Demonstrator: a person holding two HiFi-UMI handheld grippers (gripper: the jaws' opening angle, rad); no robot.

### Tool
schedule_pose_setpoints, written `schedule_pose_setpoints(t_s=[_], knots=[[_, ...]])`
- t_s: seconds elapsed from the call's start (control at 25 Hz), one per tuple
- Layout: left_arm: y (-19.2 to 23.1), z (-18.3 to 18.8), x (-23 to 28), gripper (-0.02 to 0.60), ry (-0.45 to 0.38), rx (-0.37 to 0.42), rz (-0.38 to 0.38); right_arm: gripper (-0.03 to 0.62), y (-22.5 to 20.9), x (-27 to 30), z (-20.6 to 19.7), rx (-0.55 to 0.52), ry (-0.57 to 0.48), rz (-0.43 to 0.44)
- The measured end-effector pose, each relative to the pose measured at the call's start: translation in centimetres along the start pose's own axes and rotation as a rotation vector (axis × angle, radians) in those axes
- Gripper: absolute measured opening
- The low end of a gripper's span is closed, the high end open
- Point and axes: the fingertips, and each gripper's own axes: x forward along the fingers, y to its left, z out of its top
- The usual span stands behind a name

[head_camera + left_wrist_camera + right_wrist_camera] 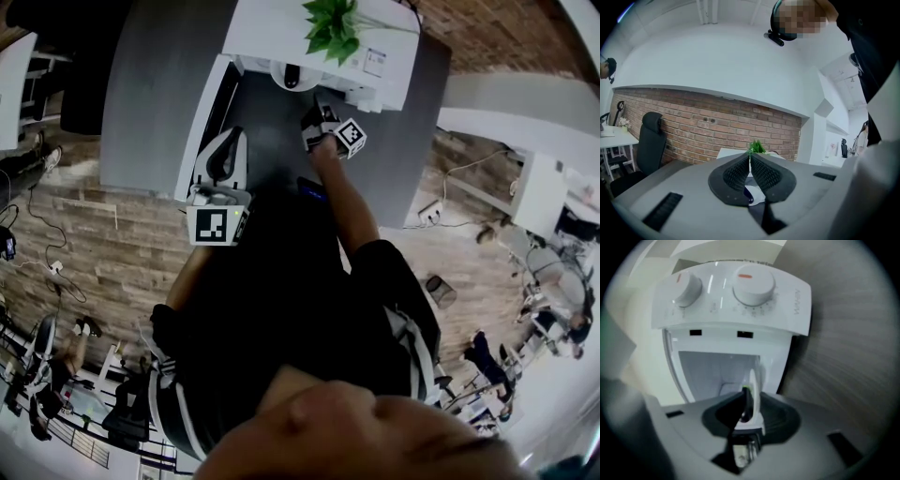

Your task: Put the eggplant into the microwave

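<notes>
The right tool point(751, 398) pinched the plate point(754, 384) under the eggplant point(746, 404) by the microwave point(717, 310), where a tilt could have rolled it off; the left tool point(750, 159) was closed, empty

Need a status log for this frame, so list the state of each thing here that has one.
microwave door: swung open.
microwave: cavity exposed.
white plate: at the microwave's mouth, held by its rim.
eggplant: lying on the plate.
right gripper: shut on the plate's rim.
left gripper: shut, nothing between its jaws.
</notes>
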Motion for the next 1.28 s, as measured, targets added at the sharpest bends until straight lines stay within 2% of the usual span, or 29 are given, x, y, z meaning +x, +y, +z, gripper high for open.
schedule_pose_setpoints(t_s=[0.16,0.32,0.44,0.6,0.72,0.92,1.16,1.28], knots=[[0.0,0.4,0.0,0.046,-0.019,-0.005,-0.008,0.080,1.4,-1.0,-0.3,-0.100,0.016,-0.020],[0.3,0.7,-0.1,0.046,-0.018,0.002,-0.008,0.044,2.6,-1.9,-1.1,-0.255,0.041,-0.089],[0.6,0.5,0.0,0.046,-0.006,0.004,-0.007,0.037,2.9,-1.6,-2.0,-0.461,0.092,-0.135],[0.7,0.6,0.0,0.046,-0.030,-0.003,-0.019,0.035,2.7,-1.4,-4.0,-0.818,0.183,-0.298],[0.9,0.7,0.2,0.046,-0.037,0.003,-0.026,0.034,3.1,-0.7,-5.6,-0.974,0.232,-0.348],[1.3,0.5,0.1,0.046,-0.030,-0.017,-0.025,0.035,2.8,0.8,-7.9,-1.032,0.285,-0.384],[1.9,-0.3,0.3,0.046,0.004,-0.008,-0.032,0.035,1.8,2.1,-8.8,-0.997,0.299,-0.429],[1.9,-0.2,0.5,0.046,0.000,-0.030,-0.031,0.035,1.6,2.8,-8.9,-0.973,0.294,-0.435]])
